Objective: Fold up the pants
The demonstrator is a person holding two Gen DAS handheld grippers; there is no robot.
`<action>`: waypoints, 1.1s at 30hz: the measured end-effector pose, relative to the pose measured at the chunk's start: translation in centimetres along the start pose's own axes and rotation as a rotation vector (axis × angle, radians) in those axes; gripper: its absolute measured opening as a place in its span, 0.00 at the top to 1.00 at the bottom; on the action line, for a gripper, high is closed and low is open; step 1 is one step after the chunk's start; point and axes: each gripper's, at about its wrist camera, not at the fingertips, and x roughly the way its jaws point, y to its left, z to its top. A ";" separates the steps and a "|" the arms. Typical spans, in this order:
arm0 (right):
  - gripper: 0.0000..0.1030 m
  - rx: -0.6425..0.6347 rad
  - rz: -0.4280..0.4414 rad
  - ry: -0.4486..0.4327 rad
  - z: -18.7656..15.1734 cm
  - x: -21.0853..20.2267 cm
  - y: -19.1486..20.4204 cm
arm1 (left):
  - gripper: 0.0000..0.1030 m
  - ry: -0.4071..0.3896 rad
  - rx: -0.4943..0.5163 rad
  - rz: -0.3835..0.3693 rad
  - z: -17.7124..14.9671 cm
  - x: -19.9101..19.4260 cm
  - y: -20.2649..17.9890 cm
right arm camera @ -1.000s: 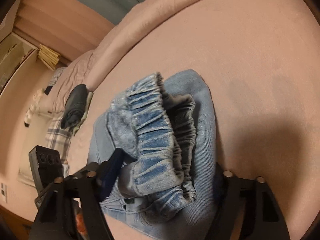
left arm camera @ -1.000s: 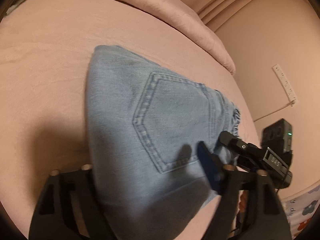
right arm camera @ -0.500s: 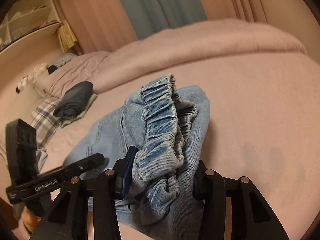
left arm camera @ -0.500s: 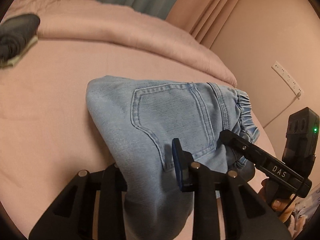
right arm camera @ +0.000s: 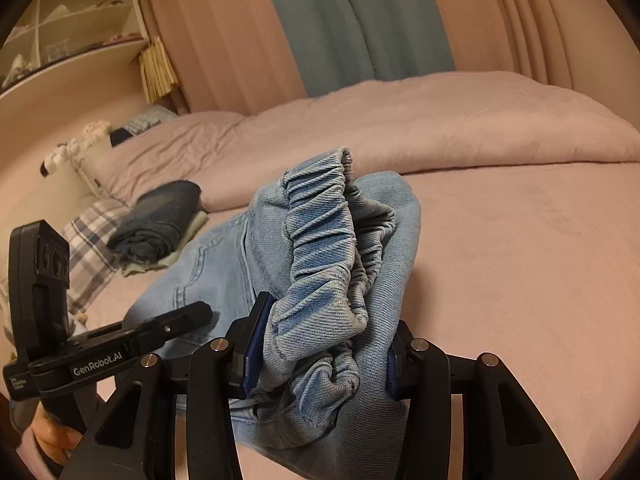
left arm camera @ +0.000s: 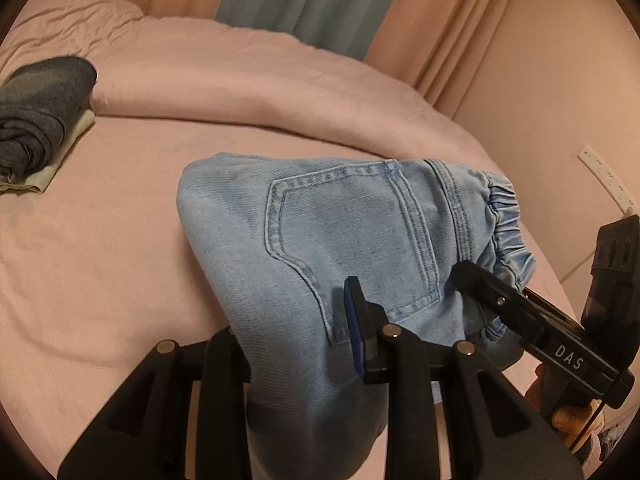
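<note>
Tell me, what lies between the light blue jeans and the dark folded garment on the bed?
Only bare pink sheet lies between the jeans and the dark folded garment, in the left wrist view.

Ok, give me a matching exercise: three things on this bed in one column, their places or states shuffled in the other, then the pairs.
1. light blue jeans
2. dark folded garment
3. pink duvet

a. bunched along the far side of the bed
b. lying on a pale cloth near the pillows
c. clamped by the left gripper and the right gripper

Pairs: 1-c, 2-b, 3-a
</note>
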 end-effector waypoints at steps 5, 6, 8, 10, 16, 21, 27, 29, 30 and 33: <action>0.52 0.004 -0.040 0.107 -0.8 3.9 -0.8 | 0.67 0.109 -0.056 0.047 -0.3 3.6 2.9; 0.49 0.006 -0.055 0.143 -1.1 4.8 -1.1 | 0.63 0.115 -0.059 0.063 -0.4 4.0 3.2; 0.42 0.013 -0.084 0.185 -1.6 5.6 -1.7 | 0.37 0.117 -0.063 0.087 -0.7 4.1 3.6; 0.35 0.033 -0.087 0.210 -2.0 5.8 -2.5 | 0.26 0.113 -0.071 0.132 -0.8 3.8 4.1; 0.30 0.088 -0.079 0.186 -1.9 2.5 -4.3 | 0.20 0.063 -0.074 0.210 -0.4 0.8 5.1; 0.22 0.063 -0.166 0.012 -0.6 -2.4 -3.8 | 0.14 -0.003 -0.046 0.218 -0.2 -1.9 4.4; 0.41 -0.064 -0.129 -0.031 1.1 -2.8 -1.4 | 0.01 0.042 0.068 0.159 -0.4 -0.2 0.2; 0.52 -0.103 -0.130 0.016 1.0 -1.1 -0.7 | 0.01 0.080 0.103 0.166 -0.8 1.4 -0.7; 0.57 -0.111 -0.134 0.050 0.9 -0.1 -0.7 | 0.01 0.095 0.111 0.175 -1.0 1.9 -1.0; 0.57 -0.110 -0.168 0.191 -0.9 3.2 -1.4 | 0.01 0.158 0.139 0.250 -1.8 4.2 -1.2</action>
